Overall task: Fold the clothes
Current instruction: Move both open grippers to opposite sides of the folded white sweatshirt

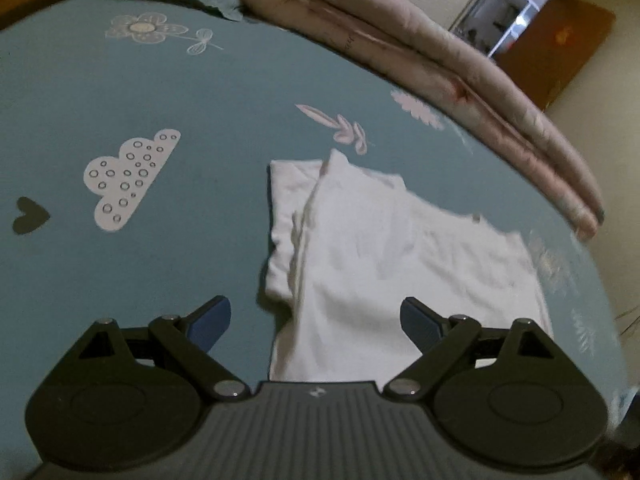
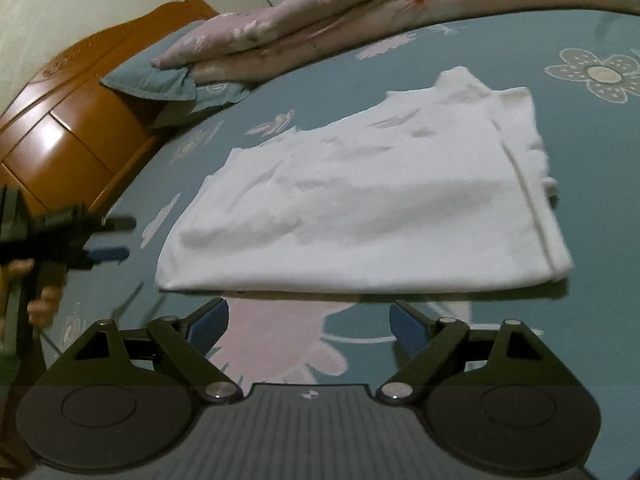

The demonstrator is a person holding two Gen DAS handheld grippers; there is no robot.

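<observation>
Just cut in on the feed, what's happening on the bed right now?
A person is folding clothes with a pair of hand-held tongs. A white garment lies folded on the blue sheet, next to a pink quilt. Both tongs are open and empty: the left tongs hover over the garment's near end, and the right tongs sit just short of its near edge, not touching. The person's hand on the left tongs' grip shows in the right wrist view.

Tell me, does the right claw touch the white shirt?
Apart. In the right wrist view, the right claw stands open, with bare bedsheet between it and the white shirt.
</observation>
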